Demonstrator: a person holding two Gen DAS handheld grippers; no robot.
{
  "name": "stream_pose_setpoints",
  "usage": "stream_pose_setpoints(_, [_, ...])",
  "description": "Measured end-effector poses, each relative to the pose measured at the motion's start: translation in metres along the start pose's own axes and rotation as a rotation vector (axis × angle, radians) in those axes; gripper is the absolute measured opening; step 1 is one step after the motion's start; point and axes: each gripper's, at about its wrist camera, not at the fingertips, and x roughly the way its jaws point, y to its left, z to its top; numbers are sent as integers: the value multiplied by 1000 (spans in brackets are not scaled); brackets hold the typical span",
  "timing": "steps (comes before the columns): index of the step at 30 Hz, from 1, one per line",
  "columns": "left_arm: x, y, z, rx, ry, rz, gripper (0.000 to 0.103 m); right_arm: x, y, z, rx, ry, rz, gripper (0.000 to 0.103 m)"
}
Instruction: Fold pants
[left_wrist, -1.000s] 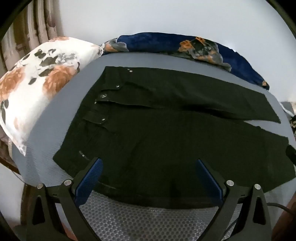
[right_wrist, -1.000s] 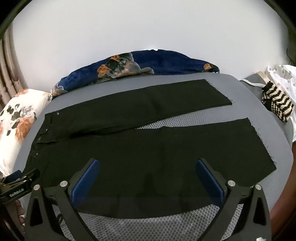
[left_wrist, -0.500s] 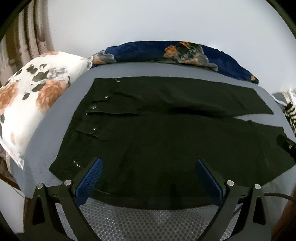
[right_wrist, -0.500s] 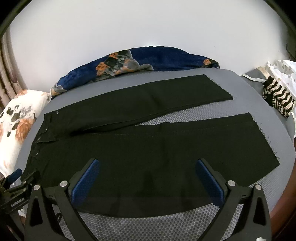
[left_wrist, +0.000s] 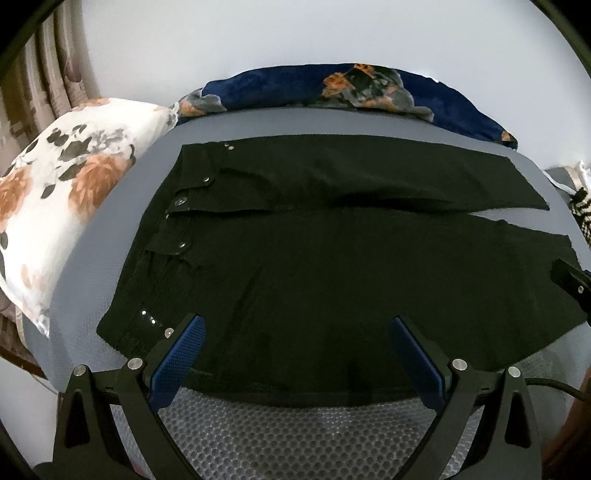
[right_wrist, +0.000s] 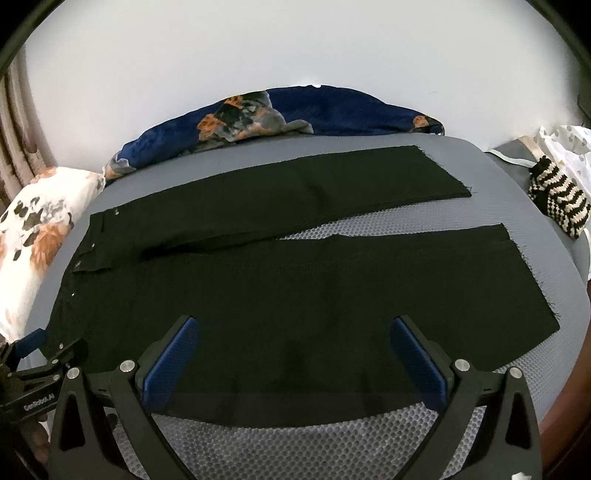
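Black pants (left_wrist: 332, 266) are lying flat on the grey bed (left_wrist: 369, 435); your left gripper (left_wrist: 295, 354) and right gripper (right_wrist: 295, 354) are hovering spread, gripping nothing, risking a one-layer pinch.

Black pants on grey, florals around the edges

The pants (left_wrist: 332, 266) are plain black with silver studs; the mattress (right_wrist: 509, 192) is grey honeycomb mesh; the pillow (left_wrist: 74, 192) is white with orange-and-grey flowers; the blanket (right_wrist: 332, 110) navy with orange blooms; the knitted cloth (right_wrist: 557, 201) black-and-cream striped; finger pads (left_wrist: 177, 363) blue.
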Motion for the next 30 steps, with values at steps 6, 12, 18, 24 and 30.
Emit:
stream_pose_setpoints(6, [4, 8, -1, -27, 13, 5, 100, 0, 2, 1, -14, -4, -12, 103])
stream_pose_setpoints(12, [6, 9, -2, -31, 19, 18, 100, 1, 2, 1, -17, -4, -18, 103])
stream_pose_setpoints(18, [7, 11, -2, -41, 26, 30, 100, 1, 1, -1, -14, -1, -18, 103])
stream_pose_setpoints(24, [7, 13, -3, -45, 23, 39, 100, 2, 1, -2, -8, 0, -23, 103])
stream_pose_setpoints(30, [7, 13, -2, -47, 22, 45, 100, 1, 2, -3, -19, -5, -29, 103])
